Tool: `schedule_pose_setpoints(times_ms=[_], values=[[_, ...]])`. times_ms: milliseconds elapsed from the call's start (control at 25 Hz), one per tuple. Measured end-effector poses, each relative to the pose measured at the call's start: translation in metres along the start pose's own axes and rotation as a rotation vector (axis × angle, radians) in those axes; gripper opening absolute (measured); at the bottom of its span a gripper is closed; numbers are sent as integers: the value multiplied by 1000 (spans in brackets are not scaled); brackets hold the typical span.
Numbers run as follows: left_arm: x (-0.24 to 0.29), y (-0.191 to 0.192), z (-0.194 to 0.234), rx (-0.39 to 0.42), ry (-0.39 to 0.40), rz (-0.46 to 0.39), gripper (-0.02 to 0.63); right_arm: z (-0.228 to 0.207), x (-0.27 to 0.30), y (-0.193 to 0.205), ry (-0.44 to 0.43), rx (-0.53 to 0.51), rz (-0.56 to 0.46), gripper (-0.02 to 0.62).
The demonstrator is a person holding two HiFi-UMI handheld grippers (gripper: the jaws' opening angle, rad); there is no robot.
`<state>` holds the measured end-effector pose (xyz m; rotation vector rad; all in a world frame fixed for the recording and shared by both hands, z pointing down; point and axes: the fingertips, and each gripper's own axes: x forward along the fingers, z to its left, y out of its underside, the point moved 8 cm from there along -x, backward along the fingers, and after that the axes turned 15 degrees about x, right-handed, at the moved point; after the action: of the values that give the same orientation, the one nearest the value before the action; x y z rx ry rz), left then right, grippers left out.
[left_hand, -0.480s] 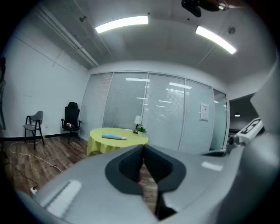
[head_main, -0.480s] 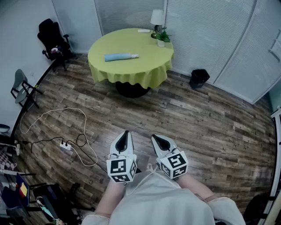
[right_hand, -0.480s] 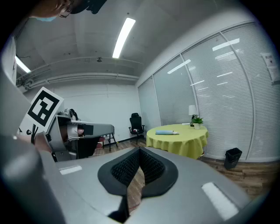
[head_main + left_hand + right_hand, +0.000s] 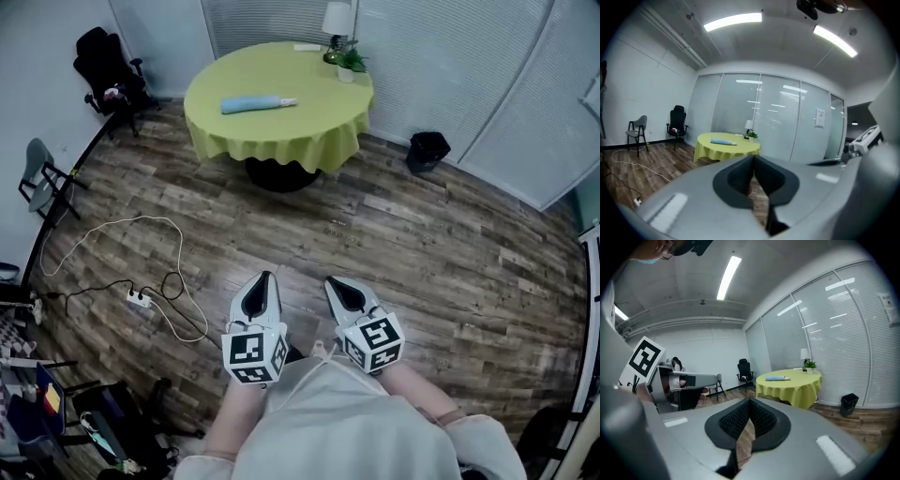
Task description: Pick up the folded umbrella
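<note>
A light blue folded umbrella (image 4: 254, 103) lies on a round table with a yellow-green cloth (image 4: 309, 112) at the far side of the room; it also shows small in the left gripper view (image 4: 723, 140) and the right gripper view (image 4: 777, 378). My left gripper (image 4: 266, 277) and right gripper (image 4: 331, 282) are held side by side close to my body, far from the table, pointing toward it. Both have their jaws closed together with nothing between them.
A small lamp (image 4: 337, 21) and a potted plant (image 4: 351, 62) stand at the table's far edge. A black office chair (image 4: 105, 67) and a grey folding chair (image 4: 42, 183) stand at the left wall. A white cable and power strip (image 4: 139, 298) lie on the wood floor. A black bin (image 4: 427, 150) sits right of the table.
The view has shifted slightly toward the table; both grippers keep their place near my body and stay shut.
</note>
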<state>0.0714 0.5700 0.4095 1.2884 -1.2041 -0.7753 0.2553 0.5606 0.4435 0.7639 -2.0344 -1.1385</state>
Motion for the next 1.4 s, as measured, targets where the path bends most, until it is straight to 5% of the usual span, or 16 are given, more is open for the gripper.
schedule_pose_setpoints(times_ms=[520, 1400], values=[[38, 15, 40, -3, 13, 58, 6, -8, 53, 0, 23, 69, 54, -2], [191, 5, 308, -23, 142, 56, 6, 39, 327, -72, 150, 89, 101, -2]])
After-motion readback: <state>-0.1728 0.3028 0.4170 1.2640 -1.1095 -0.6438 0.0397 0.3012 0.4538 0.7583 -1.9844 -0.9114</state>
